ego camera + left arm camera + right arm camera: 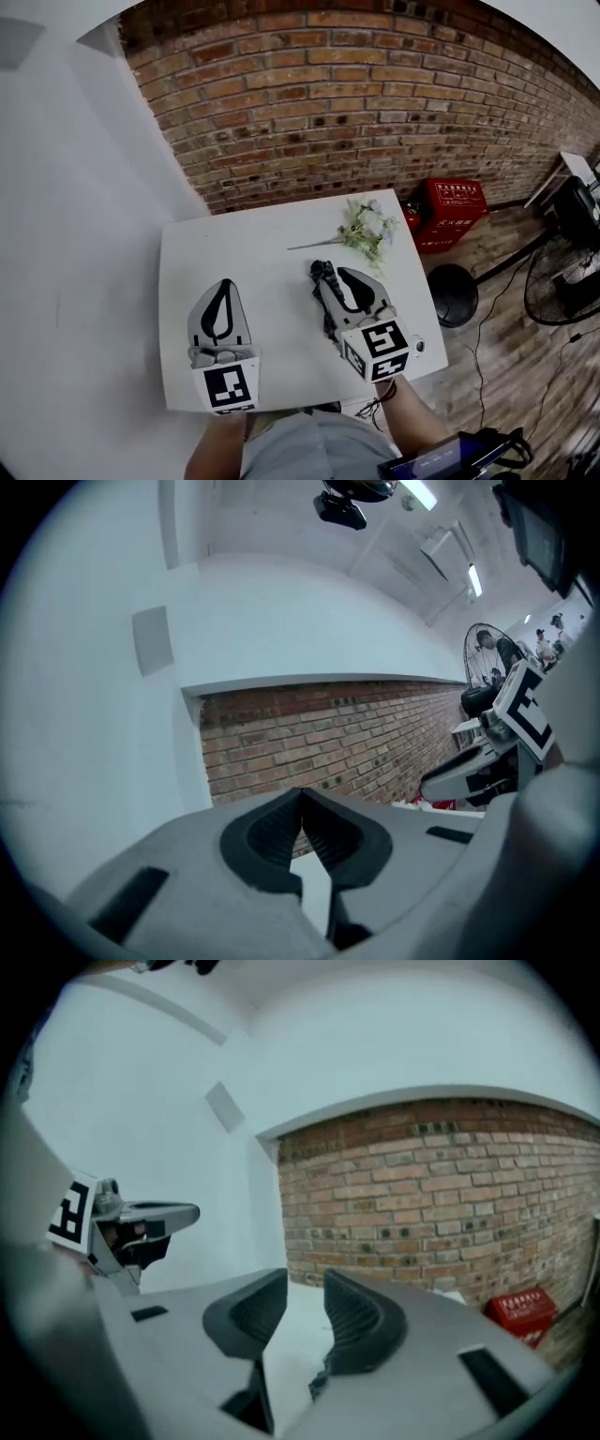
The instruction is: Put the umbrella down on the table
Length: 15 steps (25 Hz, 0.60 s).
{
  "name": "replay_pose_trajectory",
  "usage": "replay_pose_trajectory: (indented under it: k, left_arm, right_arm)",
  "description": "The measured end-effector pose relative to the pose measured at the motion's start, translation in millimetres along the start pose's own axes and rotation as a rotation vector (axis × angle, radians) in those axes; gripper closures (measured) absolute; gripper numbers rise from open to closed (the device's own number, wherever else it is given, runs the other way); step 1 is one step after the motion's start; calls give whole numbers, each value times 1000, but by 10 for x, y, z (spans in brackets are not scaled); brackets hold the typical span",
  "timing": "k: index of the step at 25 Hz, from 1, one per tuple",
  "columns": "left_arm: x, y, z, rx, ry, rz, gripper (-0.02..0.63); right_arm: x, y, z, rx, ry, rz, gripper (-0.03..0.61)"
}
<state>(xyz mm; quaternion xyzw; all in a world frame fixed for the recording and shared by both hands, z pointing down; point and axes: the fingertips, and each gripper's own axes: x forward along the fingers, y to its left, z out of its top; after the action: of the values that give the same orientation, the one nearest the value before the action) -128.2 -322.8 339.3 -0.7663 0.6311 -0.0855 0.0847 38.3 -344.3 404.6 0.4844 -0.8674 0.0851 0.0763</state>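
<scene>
Two tools hang over a white desk (272,309) that stands against a red brick wall (328,103). The left tool (226,283) sits over the near left part of the desk. Its own view shows the two ribbed jaws of the left tool (302,794) pressed together at the tips with nothing between them. The right tool (345,274) is over the near right part, angled toward the far left. In its own view the jaws of the right tool (305,1279) stand a little apart, and only bare white desk shows through the gap, so it grips nothing.

The umbrella (325,295), black and folded, lies on the desk just beside the right tool on its left side, running from near to far. From above I cannot tell whether it touches the jaw or only lies close under it. A dark scrap low in the gap in the right gripper view may be part of the umbrella.

A sprig of pale flowers (367,230) with a long thin stem lies on the far right part of the desk, apart from both tools. On the wooden floor to the right, a red box (452,208) stands against the wall. A floor fan (562,281) stands farther right.
</scene>
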Motion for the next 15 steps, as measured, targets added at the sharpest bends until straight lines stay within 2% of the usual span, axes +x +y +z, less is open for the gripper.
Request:
replay_pose_trajectory:
  k: [3, 5, 8, 15]
  left_arm:
    - [-85, -29, 264, 18, -57, 4, 607]
    - [-142, -61, 391, 10, -74, 7, 607]
    - [-220, -79, 483, 7, -87, 22, 607]
    - [-307, -100, 571, 12, -109, 29, 607]
  right_arm:
    - [-170, 101, 421, -66, -137, 1, 530]
    - [-269, 135, 568, -106, -176, -22, 572]
    - [-372, 154, 667, -138, -186, -43, 572]
    - [-510, 184, 821, -134, -230, -44, 574]
